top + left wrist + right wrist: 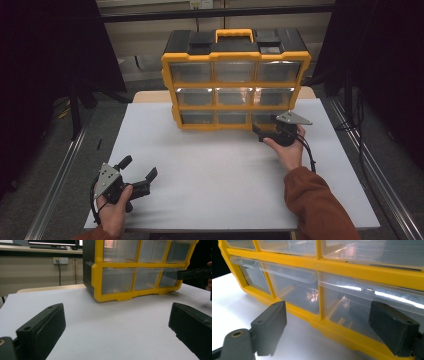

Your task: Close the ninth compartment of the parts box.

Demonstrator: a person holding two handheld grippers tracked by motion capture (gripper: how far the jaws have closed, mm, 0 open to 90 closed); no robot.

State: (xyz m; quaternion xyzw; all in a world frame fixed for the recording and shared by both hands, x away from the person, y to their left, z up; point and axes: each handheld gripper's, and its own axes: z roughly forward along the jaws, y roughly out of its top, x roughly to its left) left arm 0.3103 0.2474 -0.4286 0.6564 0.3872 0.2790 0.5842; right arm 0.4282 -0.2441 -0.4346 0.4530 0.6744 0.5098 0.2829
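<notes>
While jaws gape empty, right hand-held gripper (261,134) faces organizer's bottom-right drawer (367,312), just beside.

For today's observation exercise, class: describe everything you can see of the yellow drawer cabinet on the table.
The yellow drawer cabinet stands upright at the far side of the white table, facing the person. Its frame looks like yellow plastic, with a black top and sides and a yellow carry handle. Nine clear plastic drawers sit in three rows of three, all apparently closed. The bottom right drawer shows yellowish dividers inside. The right claw is open close before that drawer; contact cannot be told.
</notes>
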